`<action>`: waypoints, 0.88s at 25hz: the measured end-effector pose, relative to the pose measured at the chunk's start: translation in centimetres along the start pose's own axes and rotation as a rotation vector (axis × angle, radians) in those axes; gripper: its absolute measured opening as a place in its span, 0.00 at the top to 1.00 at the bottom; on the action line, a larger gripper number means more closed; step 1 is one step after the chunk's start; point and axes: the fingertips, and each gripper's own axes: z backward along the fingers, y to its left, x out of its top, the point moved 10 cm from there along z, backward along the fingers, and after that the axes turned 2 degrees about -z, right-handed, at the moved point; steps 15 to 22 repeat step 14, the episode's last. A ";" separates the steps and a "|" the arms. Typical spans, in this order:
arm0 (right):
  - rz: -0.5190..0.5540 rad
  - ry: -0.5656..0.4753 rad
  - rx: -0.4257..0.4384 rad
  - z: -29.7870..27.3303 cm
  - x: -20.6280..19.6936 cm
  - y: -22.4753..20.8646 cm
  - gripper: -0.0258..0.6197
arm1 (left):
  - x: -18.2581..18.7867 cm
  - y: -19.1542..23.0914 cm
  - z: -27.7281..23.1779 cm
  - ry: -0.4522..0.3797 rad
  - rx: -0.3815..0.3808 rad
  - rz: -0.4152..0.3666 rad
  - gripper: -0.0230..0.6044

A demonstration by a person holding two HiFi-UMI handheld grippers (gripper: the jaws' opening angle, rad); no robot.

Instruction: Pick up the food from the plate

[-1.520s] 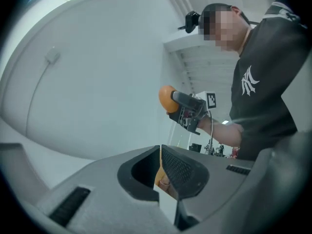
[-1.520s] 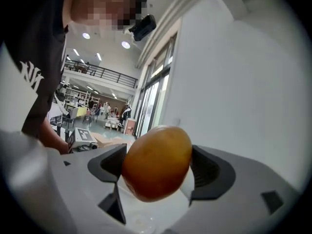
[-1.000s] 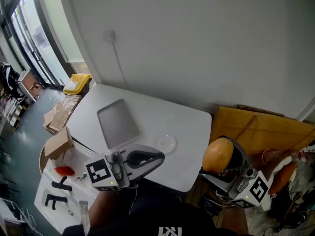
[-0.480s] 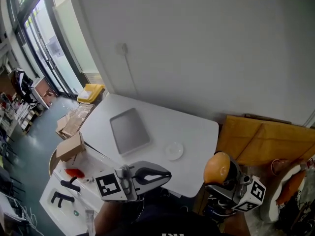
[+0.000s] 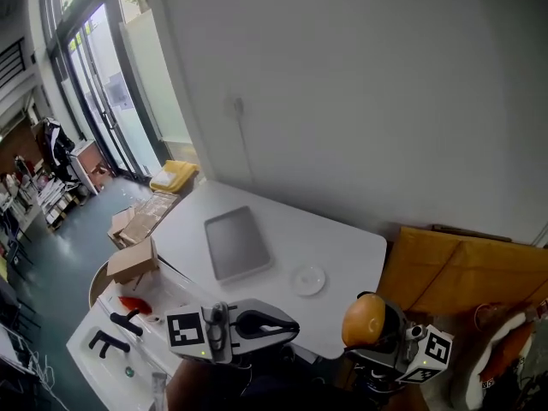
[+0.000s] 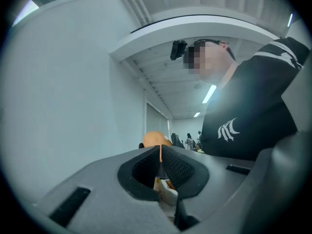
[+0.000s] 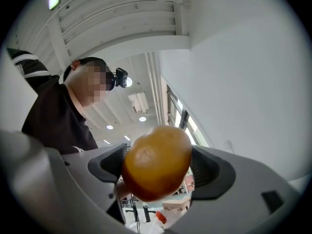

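Observation:
A round golden-brown bun (image 7: 157, 162) sits between the jaws of my right gripper (image 7: 157, 165), which is shut on it. In the head view the bun (image 5: 363, 320) is held off the table's right side, below its front corner. A small empty clear plate (image 5: 307, 279) lies on the white table (image 5: 342, 251). My left gripper (image 5: 287, 324) hangs at the table's front edge, pointing right. In the left gripper view the left gripper (image 6: 161, 165) has its pads pressed together with nothing between them; the bun (image 6: 155, 139) shows beyond them.
A grey tray (image 5: 236, 243) lies on the table left of the plate. Brown cardboard (image 5: 462, 272) leans at the right. A cardboard box (image 5: 131, 260) and a white bench with tools (image 5: 116, 328) stand at the left. Glass doors (image 5: 103, 101) lie beyond.
The head view has tilted up, showing more room and doors. Both grippers have sunk lower in the view, and the right one still holds the bun.

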 end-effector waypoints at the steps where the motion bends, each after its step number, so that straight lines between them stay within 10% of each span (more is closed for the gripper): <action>1: -0.006 -0.005 0.007 0.2 0.0 0.1 0.33 | 0.1 -0.2 -0.2 0.018 -0.002 -0.008 0.95; 22: -0.037 -0.104 -0.027 2.5 -0.1 -0.3 0.33 | -0.3 -1.1 -2.3 0.132 -0.097 -0.008 0.95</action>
